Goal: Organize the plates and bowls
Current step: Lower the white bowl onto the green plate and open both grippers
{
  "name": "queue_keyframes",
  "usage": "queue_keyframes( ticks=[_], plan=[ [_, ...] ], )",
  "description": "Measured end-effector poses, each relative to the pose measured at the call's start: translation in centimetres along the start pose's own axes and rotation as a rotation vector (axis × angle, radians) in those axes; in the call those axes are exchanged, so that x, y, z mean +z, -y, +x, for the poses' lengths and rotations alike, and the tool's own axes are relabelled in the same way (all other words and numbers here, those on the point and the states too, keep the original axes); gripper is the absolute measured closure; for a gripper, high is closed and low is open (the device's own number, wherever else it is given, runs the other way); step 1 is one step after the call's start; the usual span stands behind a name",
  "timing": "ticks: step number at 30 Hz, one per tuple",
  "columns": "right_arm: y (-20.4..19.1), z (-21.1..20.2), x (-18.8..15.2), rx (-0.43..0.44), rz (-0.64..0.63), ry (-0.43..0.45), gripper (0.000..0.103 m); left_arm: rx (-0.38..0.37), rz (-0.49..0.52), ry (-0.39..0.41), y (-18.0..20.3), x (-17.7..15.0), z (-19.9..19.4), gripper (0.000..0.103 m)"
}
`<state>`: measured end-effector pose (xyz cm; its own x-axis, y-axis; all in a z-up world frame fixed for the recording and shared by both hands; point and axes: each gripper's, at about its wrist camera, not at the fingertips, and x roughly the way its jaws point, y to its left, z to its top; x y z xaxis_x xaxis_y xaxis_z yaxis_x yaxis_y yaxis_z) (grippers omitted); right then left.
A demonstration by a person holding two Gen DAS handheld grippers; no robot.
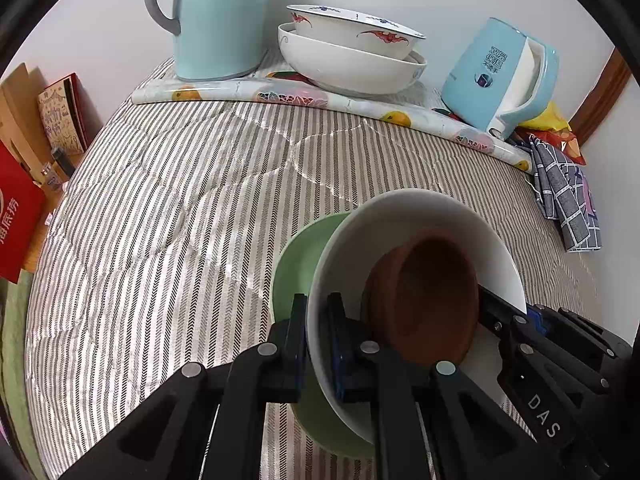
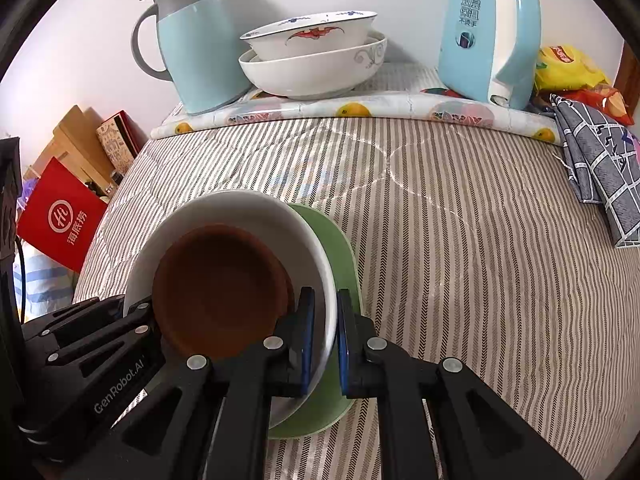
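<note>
A white bowl [image 1: 400,216] holds a small brown bowl [image 1: 432,292] and sits on a green plate [image 1: 296,260] on the striped cloth. My left gripper [image 1: 316,332] is shut on the white bowl's left rim. In the right wrist view, my right gripper [image 2: 325,332] is shut on the white bowl's [image 2: 240,208] right rim, with the brown bowl [image 2: 220,284] inside and the green plate [image 2: 340,248] beneath. Two stacked bowls, a patterned one [image 1: 352,28] in a larger white one [image 1: 344,64], stand at the back; they also show in the right wrist view [image 2: 312,60].
A pale blue thermos jug [image 1: 216,20] and a blue electric kettle [image 1: 500,76] flank the stacked bowls on a fruit-print mat [image 1: 280,94]. A checked cloth [image 1: 568,200] and snack bags [image 2: 568,68] lie at the right. A red bag [image 2: 60,216] and boxes stand left.
</note>
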<state>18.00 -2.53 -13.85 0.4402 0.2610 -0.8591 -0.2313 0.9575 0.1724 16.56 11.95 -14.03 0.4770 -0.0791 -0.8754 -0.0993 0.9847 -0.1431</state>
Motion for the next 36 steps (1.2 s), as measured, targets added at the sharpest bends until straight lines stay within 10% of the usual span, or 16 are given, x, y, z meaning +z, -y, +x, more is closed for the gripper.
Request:
queue_keyframes(
  ticks=[36],
  plan=[
    [0.6,-5.1,-2.3,0.02,-0.021,0.026,0.081,0.021,-0.019,0.04,-0.1,-0.8,-4.8,0.087]
  ],
)
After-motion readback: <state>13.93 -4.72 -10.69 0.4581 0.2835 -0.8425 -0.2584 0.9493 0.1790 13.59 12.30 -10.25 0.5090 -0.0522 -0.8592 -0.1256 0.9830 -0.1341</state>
